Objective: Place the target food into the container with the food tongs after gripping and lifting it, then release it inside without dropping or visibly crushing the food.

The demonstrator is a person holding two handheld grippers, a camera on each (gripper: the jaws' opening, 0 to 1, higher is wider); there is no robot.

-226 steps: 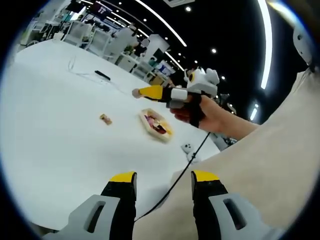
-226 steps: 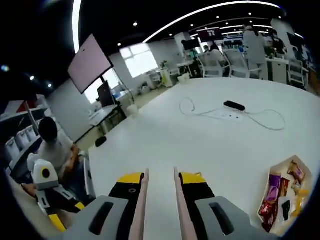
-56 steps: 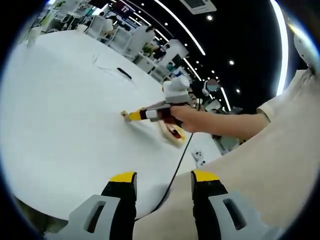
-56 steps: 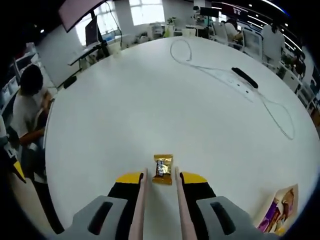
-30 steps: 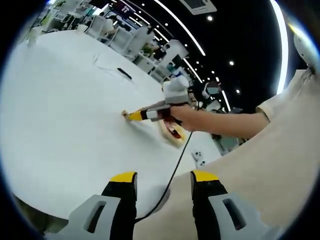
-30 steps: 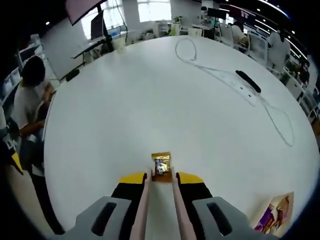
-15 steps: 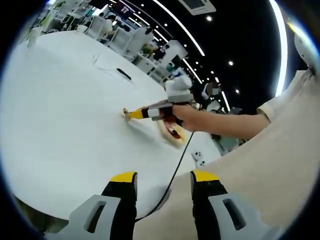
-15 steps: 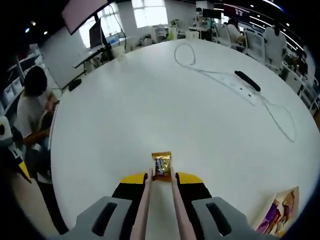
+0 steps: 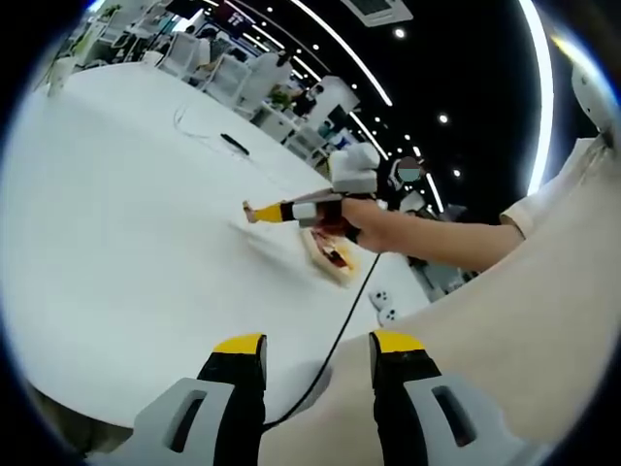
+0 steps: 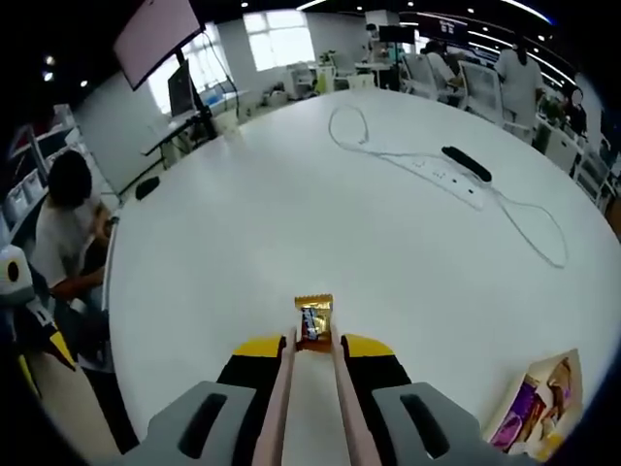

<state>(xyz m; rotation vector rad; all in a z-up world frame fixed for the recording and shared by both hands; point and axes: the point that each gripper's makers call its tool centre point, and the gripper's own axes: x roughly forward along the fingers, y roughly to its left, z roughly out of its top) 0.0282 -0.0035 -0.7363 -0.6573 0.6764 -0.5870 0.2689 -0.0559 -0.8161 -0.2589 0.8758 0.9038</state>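
A small gold-wrapped candy (image 10: 312, 319) is pinched between the tips of the pink food tongs (image 10: 279, 388). My right gripper (image 10: 312, 346) is shut on those tongs. In the left gripper view the candy (image 9: 249, 211) hangs a little above the white table (image 9: 116, 223), held out by the right gripper (image 9: 291, 210) in a person's hand. The container (image 9: 330, 258), a shallow tray of wrapped snacks, lies just beyond that hand, and its corner (image 10: 531, 412) sits at the lower right of the right gripper view. My left gripper (image 9: 317, 346) stays open near the table's near edge, holding nothing.
A power strip (image 10: 454, 180) with a long white cable (image 10: 529, 228) lies across the far side of the table (image 10: 243, 233). A black cord (image 9: 340, 335) trails from the right gripper over the table edge. A seated person (image 10: 68, 228) is beyond the left edge, and office chairs stand behind.
The tongs closed on the candy, and the right gripper has raised it off the table. The left gripper has stayed put.
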